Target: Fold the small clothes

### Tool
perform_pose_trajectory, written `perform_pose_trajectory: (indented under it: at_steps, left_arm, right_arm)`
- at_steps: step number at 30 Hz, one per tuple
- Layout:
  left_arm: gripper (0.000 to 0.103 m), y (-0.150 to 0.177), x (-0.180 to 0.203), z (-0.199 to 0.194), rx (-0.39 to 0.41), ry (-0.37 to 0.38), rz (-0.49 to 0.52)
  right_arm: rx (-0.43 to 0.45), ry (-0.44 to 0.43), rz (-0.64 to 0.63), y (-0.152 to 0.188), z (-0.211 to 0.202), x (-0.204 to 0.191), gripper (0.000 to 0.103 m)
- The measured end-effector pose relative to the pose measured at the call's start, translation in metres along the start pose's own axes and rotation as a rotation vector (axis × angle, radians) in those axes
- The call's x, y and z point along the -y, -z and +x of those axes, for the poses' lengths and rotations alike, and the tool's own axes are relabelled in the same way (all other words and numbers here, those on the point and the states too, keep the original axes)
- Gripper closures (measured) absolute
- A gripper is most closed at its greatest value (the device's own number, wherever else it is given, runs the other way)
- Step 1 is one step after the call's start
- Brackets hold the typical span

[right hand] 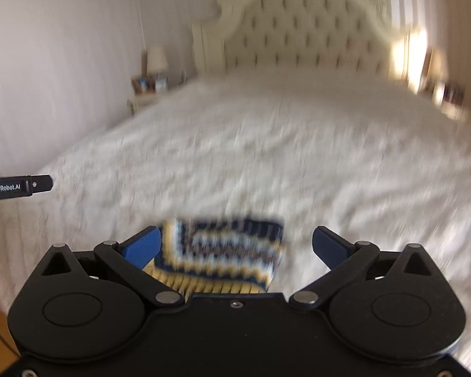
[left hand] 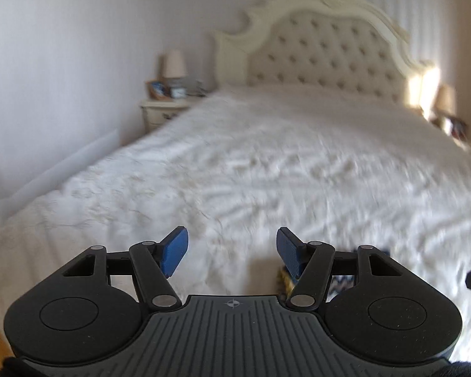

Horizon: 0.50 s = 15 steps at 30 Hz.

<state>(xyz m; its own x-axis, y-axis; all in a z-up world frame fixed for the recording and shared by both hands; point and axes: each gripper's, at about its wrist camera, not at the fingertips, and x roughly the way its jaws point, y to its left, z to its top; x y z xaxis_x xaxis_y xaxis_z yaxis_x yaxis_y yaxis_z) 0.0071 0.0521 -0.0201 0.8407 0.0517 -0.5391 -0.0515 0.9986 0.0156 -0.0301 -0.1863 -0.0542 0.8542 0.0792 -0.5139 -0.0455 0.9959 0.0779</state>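
The little zigzag knit (right hand: 223, 251), navy, yellow and pale blue, lies on the white bedspread (right hand: 267, 157) near the foot of the bed, and from my right wrist view it looks like a compact rectangle with square edges, so I judge this piece folded or nearly so. Blur smears the pattern, so I can't say what garment it is.

My right gripper (right hand: 235, 248) hangs above it with the jaws spread wide and nothing between the pads; the knit sits below and between them, nearer the left finger (right hand: 141, 248), which overlaps its edge in the view. Whether that finger touches cloth I can't tell, but it reads as clear.

Over to my left gripper (left hand: 232, 251): jaws apart, bare bedspread showing through the gap. Only a corner of the knit (left hand: 285, 278) peeks out beneath its right finger, so the piece lies off to that side, not in its grasp.

Both tools point down the bed toward the tufted headboard (left hand: 323, 50), angled above the cover. My read: both hands are free of the piece, ready for whatever comes next.
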Motion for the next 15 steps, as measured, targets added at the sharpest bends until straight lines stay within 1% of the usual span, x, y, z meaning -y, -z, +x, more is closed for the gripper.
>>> perform_pose_trajectory:
  at_steps: [1,3,4,5,7,9,12,15]
  left_arm:
    - [0.042,-0.005,0.002,-0.007,0.009,-0.013,-0.018]
    - [0.042,-0.012,0.004,-0.017,0.022,-0.004,-0.040]
    - [0.041,-0.013,0.006,-0.019,0.014,0.010,-0.043]
    - [0.041,-0.014,0.010,-0.020,-0.014,0.022,-0.041]
    - [0.041,-0.010,0.018,-0.018,-0.084,0.052,-0.020]
    - [0.041,0.002,0.023,-0.016,-0.140,0.066,-0.005]
    - [0.042,0.019,0.031,-0.015,-0.206,0.070,0.022]
    - [0.042,0.033,0.035,-0.017,-0.272,0.072,0.025]
  right_arm:
    - [0.039,0.048,-0.018,-0.006,-0.009,-0.004,0.001]
    - [0.093,0.176,-0.053,-0.013,-0.021,-0.014,0.001]
    - [0.103,0.233,-0.068,-0.015,-0.025,-0.018,0.001]
    - [0.102,0.249,-0.079,-0.017,-0.027,-0.019,0.001]
    - [0.060,0.173,-0.075,-0.022,-0.028,-0.019,0.001]
    - [0.028,0.125,-0.032,-0.023,-0.029,-0.018,0.001]
    - [-0.032,0.088,0.004,-0.018,-0.027,-0.018,0.001]
    - [-0.113,0.077,0.037,-0.007,-0.024,-0.017,0.001]
